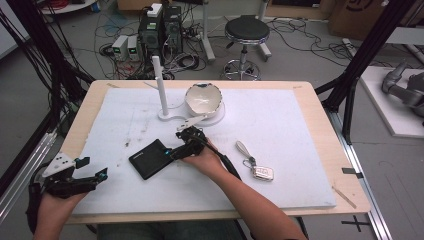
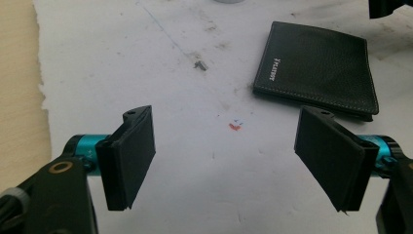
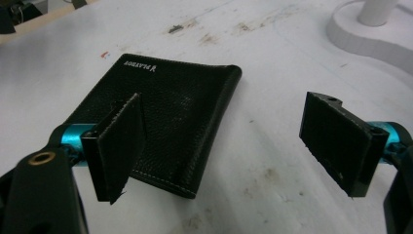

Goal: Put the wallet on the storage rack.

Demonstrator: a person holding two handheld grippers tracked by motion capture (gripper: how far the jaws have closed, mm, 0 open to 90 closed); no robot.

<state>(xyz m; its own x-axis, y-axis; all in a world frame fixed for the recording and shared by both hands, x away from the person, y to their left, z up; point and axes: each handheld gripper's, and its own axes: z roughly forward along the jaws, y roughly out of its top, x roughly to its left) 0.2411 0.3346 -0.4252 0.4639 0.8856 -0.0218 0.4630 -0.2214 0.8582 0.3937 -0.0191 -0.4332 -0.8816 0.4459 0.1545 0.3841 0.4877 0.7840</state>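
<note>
A black leather wallet [image 1: 151, 158] lies folded flat on the white mat, left of centre. My right gripper [image 1: 176, 151] stands open just at the wallet's right edge; in the right gripper view its left jaw hangs over the wallet [image 3: 165, 114] and its right jaw over bare mat, with nothing clamped. My left gripper [image 1: 102, 175] is open near the front left corner of the mat, well short of the wallet [image 2: 316, 70], with nothing between its jaws.
A white bowl [image 1: 203, 97] sits tilted on a white stand with an upright post [image 1: 160, 82] at the back of the mat. A car key with a strap [image 1: 257, 167] lies to the right. The wooden table edge [image 1: 82, 107] borders the mat.
</note>
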